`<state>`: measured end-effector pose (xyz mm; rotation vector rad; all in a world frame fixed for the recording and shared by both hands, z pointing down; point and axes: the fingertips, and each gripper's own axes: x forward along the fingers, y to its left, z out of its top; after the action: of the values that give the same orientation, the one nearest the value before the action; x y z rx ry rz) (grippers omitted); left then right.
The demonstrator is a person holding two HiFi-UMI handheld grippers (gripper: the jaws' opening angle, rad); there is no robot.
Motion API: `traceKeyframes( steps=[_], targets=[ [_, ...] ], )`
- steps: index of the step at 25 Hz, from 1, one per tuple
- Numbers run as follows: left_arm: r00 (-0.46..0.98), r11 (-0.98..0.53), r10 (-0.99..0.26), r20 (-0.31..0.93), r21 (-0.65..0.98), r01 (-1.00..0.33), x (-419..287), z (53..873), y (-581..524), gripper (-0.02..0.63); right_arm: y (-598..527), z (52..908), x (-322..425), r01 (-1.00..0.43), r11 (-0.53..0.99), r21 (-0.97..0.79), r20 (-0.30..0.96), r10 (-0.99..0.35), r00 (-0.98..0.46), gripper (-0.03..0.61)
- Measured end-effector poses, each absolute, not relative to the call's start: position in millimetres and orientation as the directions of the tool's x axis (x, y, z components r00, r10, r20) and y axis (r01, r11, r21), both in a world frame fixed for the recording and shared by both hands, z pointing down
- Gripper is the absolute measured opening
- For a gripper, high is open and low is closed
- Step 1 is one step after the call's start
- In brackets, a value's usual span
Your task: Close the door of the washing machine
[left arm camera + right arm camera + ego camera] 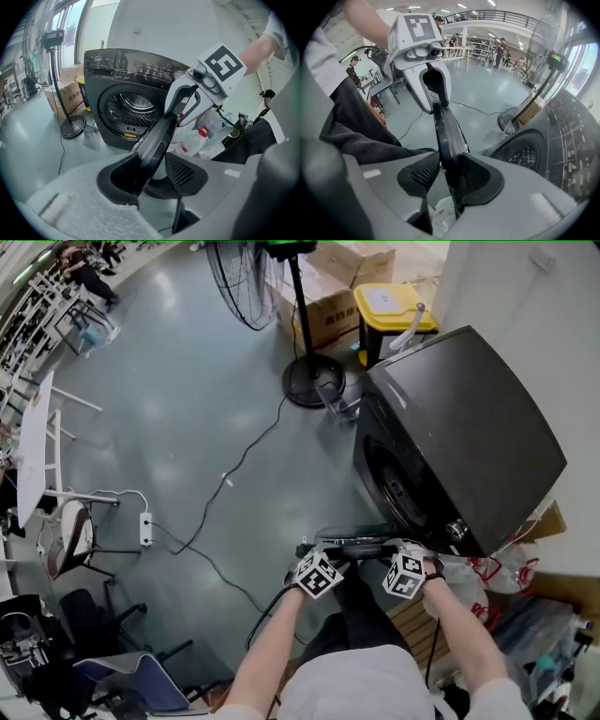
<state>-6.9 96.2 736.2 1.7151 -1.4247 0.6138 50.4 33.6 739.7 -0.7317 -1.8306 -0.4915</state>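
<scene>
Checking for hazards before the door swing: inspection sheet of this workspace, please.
Surface: grey glossy floor.
Job's things: washing machine; door open, swung out toward the person; drum exposed.
Clutter: plastic bags beside the machine; cardboard boxes and yellow bin behind it.
Grippers: left gripper and right gripper both clamped on the door's outer edge.
Cables: black cable trailing across the floor; white power strip near the chairs.
Surroundings: standing fan, white table, chair, a person far off.
</scene>
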Motion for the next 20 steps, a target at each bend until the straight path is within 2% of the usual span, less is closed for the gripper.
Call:
traceKeyframes(
  steps=[20],
  targets=[
    [0.299, -0.164, -0.514, 0.804, 0.249, -0.954, -62.2, 741.0, 48.4, 0.196, 1.0, 740.0, 8.4, 0.503, 0.864, -0.017, 0.923, 0.206, -0.324, 0.15]
  ],
)
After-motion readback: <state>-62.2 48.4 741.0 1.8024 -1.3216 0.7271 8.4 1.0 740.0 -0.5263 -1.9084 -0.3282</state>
